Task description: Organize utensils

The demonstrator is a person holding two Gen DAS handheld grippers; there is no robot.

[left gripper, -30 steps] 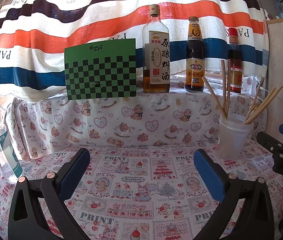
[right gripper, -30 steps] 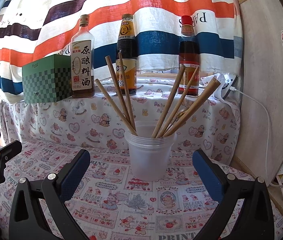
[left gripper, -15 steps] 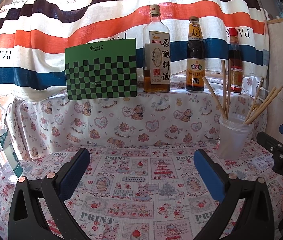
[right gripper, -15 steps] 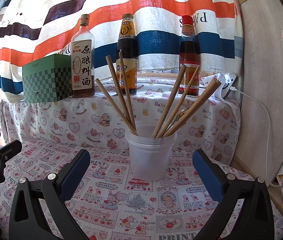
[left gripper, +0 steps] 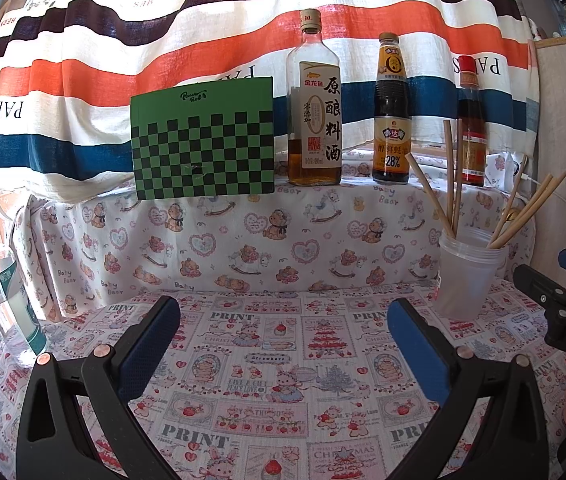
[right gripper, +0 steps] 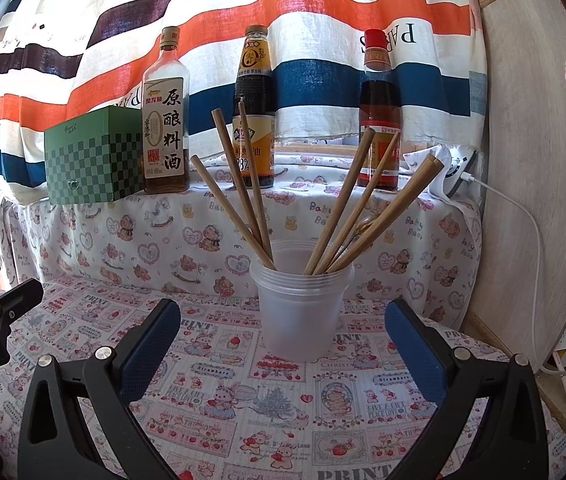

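A translucent plastic cup [right gripper: 301, 312] stands on the printed tablecloth and holds several wooden chopsticks [right gripper: 243, 196] fanned out to both sides, with a gold spoon handle among them. The cup also shows at the right of the left wrist view [left gripper: 469, 276]. My right gripper [right gripper: 283, 344] is open and empty, with the cup just beyond and between its blue pads. My left gripper [left gripper: 283, 340] is open and empty over bare tablecloth, to the left of the cup.
Three sauce bottles [right gripper: 167, 116] and a green checkered box [left gripper: 203, 144] stand on the raised ledge behind. A clear spray bottle [left gripper: 7, 284] stands at far left. A wooden board [right gripper: 531, 160] and white cable flank the right.
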